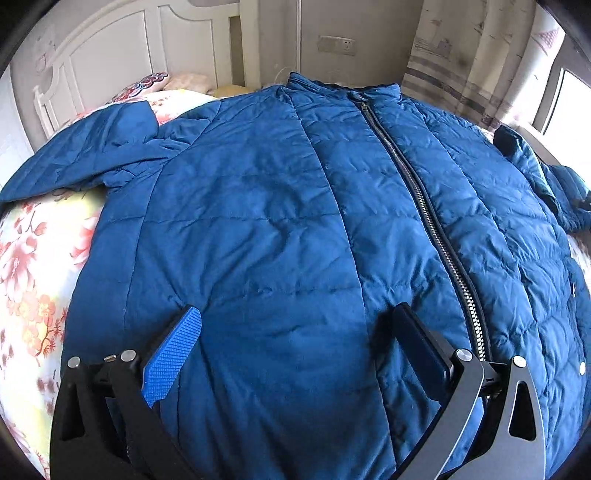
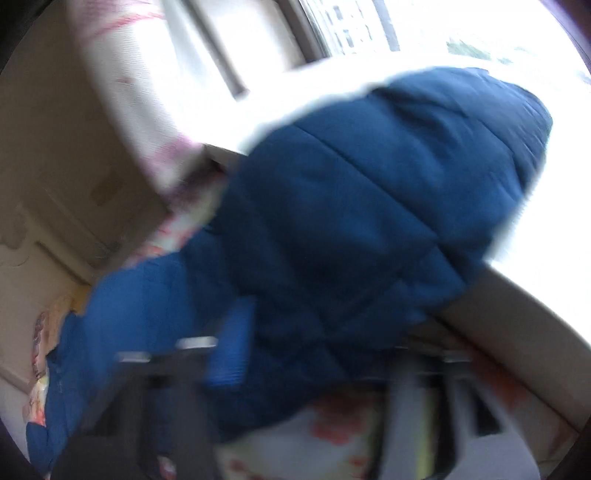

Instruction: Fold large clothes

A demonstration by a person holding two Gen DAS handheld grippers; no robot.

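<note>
The left hand-held gripper [image 1: 295,350] hangs just over the lower front of the blue quilted jacket [image 1: 280,229], its fingers spread wide apart with nothing between them but the padded cloth below. Whether the tips are touching the fabric I cannot tell.

The jacket lies front-up on the bed [image 1: 33,266], over a floral bedspread. Its zipper [image 1: 417,192] is done up and runs from about 5 o'clock beside the gripper up to the collar [image 1: 340,88] at 12 o'clock. The left sleeve [image 1: 92,155] stretches out toward 10 o'clock, flat on the spread. Beyond it stand the pillows [image 1: 155,83] and the white headboard [image 1: 107,48].

On the other side, the right hand-held gripper [image 2: 306,354] is badly blurred. It seems to have a bunched length of blue padding, likely the right sleeve [image 2: 369,206], raised in front of the bright window [image 2: 369,29] at 1 o'clock, but I cannot make out if the fingers are really pinched on it.

The risk, as I judge it, is slippery puffy fabric. A thin pinch could let the sleeve slide free mid-swing and drop in a heap. With the left gripper not pinning the body, a strong pull on that sleeve could also drag the whole jacket askew, so the fold would land crooked.
</note>
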